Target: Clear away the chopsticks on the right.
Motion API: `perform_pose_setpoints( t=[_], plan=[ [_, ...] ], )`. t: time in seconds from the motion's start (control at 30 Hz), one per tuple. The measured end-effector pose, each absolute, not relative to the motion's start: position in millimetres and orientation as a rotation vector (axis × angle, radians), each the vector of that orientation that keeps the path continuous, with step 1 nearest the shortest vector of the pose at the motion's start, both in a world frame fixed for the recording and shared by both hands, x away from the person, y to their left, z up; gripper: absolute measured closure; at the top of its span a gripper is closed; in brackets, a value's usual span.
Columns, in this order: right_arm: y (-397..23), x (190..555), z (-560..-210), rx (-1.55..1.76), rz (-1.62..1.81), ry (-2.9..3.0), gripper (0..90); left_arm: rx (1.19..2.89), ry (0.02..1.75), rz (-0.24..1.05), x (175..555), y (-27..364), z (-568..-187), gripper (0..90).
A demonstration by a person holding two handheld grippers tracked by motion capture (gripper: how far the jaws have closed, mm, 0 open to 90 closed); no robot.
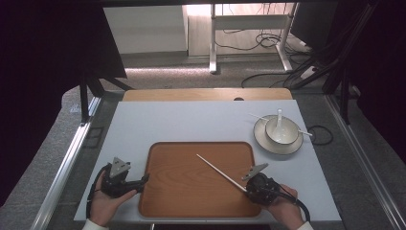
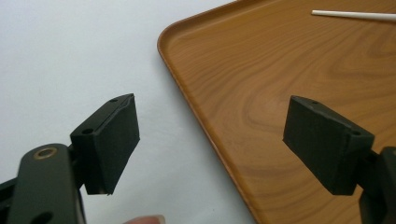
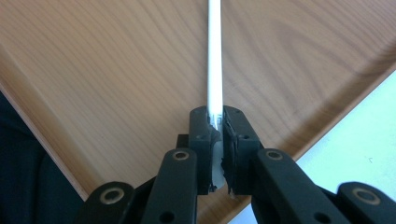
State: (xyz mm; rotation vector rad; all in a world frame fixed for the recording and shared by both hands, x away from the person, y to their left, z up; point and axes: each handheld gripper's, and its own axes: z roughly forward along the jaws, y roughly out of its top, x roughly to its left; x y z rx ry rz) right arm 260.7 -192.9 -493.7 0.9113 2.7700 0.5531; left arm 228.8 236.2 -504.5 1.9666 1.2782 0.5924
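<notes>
Over the wooden tray [image 1: 191, 191], near its right front corner, the right tool [image 1: 249, 188] has its jaws pinched tight on the thick end of one white chopstick [image 1: 218, 171]. The stick slants up and away to the left above the tray, its thin tip over the middle; gripping it at the end probably lets the person steer the tip and lay it flat where wanted. In the right gripper view the chopstick [image 3: 214, 56] runs straight out between the pads. The left tool [image 1: 143, 181] rests at the tray's left edge with its jaws wide apart and nothing between them, one pad over the bench [image 2: 70, 56] and one over the tray [image 2: 261, 84], likely waiting or ready to steady the tray. At the far right sits one plate [image 1: 262, 139] with one bowl [image 1: 282, 132] on it, one spoon [image 1: 279, 117] standing in the bowl, and a second chopstick [image 1: 258, 116] lying across the plate behind the bowl. Count: two chopsticks, one tray, one plate, one bowl, one spoon.
</notes>
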Motion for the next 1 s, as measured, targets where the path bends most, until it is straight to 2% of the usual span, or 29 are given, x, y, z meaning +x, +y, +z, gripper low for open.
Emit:
perform_pose_setpoints(
  t=[0.23,0.33,0.4,0.43,0.5,0.63,0.7,0.8,0.87,0.9,0.93,1.0],
  plan=[
    [-193,261,-494,0.901,0.548,2.773,81.3,1.970,1.279,0.594,229,237,-505,18.0],
    [-194,261,-493,0.899,0.554,2.772,76.7,1.970,1.278,0.594,229,237,-505,18.0],
    [-195,261,-492,0.895,0.563,2.771,71.2,1.971,1.279,0.594,229,237,-505,18.1],
    [-195,260,-490,0.890,0.592,2.748,64.5,1.971,1.279,0.595,229,237,-505,18.0],
    [-196,260,-488,0.894,0.610,2.738,61.6,1.969,1.280,0.597,229,237,-505,18.0],
    [-193,263,-477,0.908,0.763,2.679,46.0,1.969,1.282,0.602,229,238,-504,18.0],
    [-189,266,-475,0.909,0.797,2.669,44.3,1.969,1.281,0.603,229,238,-504,18.0],
    [-186,271,-473,0.944,0.856,2.663,46.5,1.969,1.278,0.605,228,238,-503,18.0],
    [-182,279,-472,0.973,0.934,2.677,51.9,1.969,1.278,0.606,228,238,-503,18.0],
    [-177,285,-473,0.993,0.994,2.705,59.6,1.969,1.279,0.606,228,238,-503,18.0],
    [-177,285,-473,0.993,0.994,2.705,59.6,1.969,1.279,0.606,228,238,-503,18.0],
    [-173,293,-475,1.039,1.087,2.727,67.9,1.969,1.280,0.606,229,238,-504,18.0]
  ],
)
